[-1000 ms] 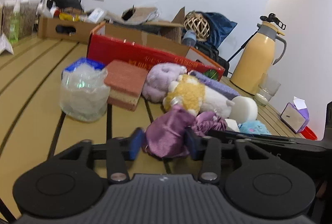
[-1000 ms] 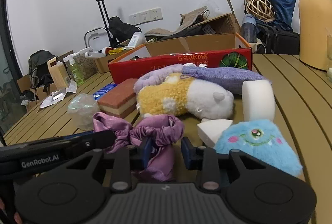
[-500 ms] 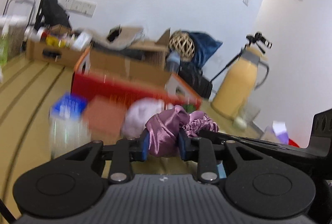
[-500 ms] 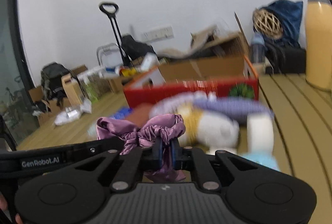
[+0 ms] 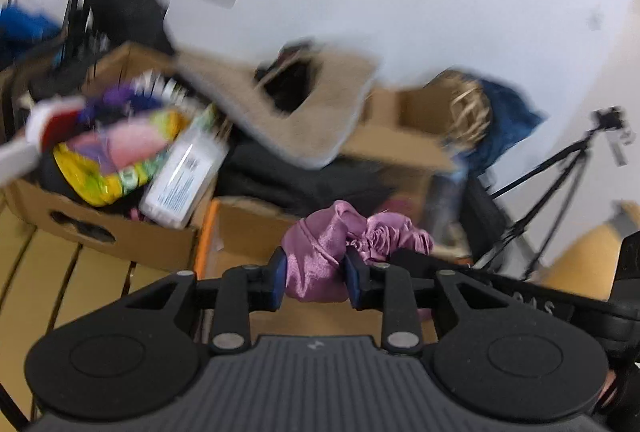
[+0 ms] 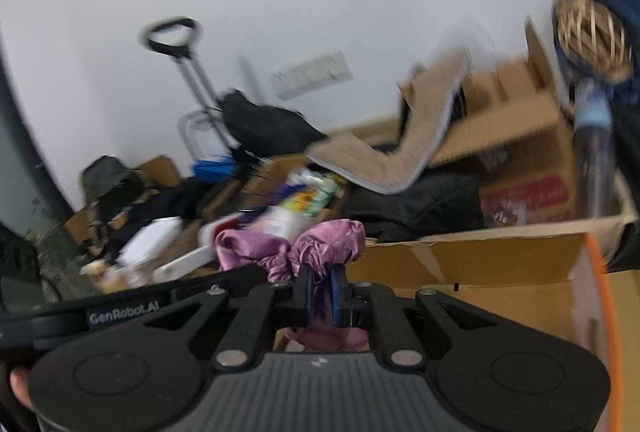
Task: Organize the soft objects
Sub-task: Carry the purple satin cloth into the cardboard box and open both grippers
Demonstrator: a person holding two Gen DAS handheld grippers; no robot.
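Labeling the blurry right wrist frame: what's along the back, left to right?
Black looped trolley handle → white wall socket strip → tan fuzzy mat draped over clutter → open brown cardboard box → woven rattan ball.

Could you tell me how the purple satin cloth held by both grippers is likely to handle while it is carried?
The purple satin cloth bunches and bulges between the left hand-held gripper and the right hand-held gripper, so it is probably floppy. Its sheen suggests it may slip. It looks light for its size.
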